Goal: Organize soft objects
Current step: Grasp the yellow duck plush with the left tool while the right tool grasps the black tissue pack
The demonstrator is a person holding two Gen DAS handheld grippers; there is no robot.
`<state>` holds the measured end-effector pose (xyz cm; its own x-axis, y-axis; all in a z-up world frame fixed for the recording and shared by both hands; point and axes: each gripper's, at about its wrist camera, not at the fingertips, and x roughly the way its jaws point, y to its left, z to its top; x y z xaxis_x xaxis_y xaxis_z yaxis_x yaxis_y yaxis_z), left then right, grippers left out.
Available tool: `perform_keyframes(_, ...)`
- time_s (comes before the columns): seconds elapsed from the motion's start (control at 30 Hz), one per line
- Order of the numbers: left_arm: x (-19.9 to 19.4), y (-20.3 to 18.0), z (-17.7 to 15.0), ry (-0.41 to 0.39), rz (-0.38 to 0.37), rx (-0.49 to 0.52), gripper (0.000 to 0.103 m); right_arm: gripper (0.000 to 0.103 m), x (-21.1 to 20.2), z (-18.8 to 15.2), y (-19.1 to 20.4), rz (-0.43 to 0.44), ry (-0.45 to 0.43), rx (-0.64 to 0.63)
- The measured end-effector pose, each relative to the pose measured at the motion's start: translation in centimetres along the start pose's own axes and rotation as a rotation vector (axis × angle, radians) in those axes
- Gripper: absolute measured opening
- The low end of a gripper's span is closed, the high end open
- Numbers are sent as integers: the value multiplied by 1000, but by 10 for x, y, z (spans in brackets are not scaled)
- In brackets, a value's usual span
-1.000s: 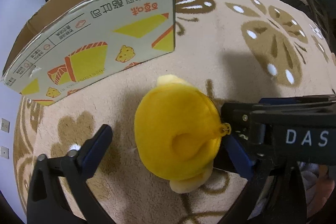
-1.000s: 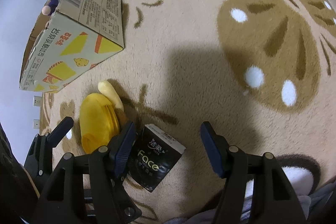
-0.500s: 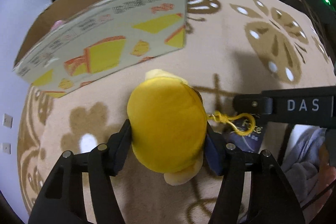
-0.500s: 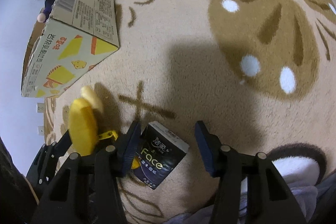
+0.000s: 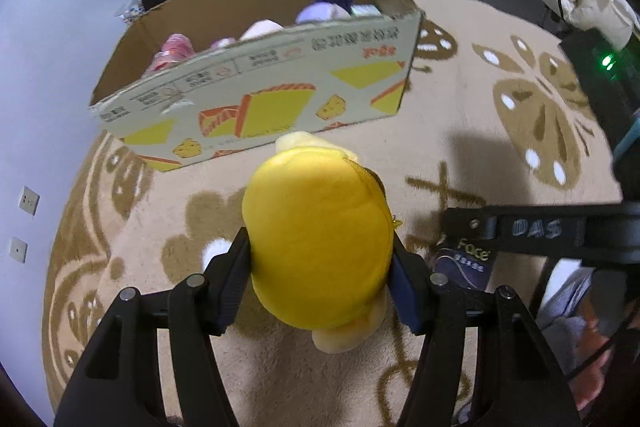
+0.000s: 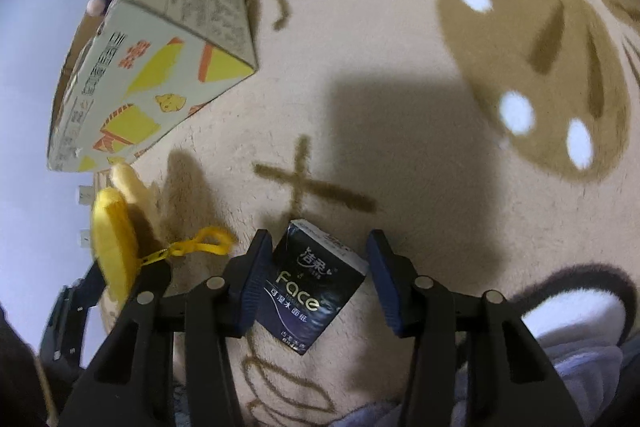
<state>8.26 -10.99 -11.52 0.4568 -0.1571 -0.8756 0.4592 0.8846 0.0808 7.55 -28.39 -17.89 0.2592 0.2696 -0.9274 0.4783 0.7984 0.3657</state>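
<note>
Left gripper (image 5: 320, 279) clamps yellow plush (image 5: 316, 243)

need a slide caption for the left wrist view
Left gripper shut on a yellow plush toy, lifted over the patterned rug before the open cardboard box of soft toys.

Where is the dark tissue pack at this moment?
The dark tissue pack lies on the rug between the open right gripper fingers, right of the yellow plush.
</note>
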Motion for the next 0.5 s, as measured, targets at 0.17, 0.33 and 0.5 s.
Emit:
perform_keyframes(0.17,-2,14,-2,13,24,-53,61,31,-3,0,8,-13,-40,-15)
perform_keyframes(0.33,-2,23,-1,14,28,-91,61,23,-6,3,0,28,-41,19)
perform_keyframes(0.5,-4,26,-2,9,51,-95,61,27,-6,2,-1,43,-33,18)
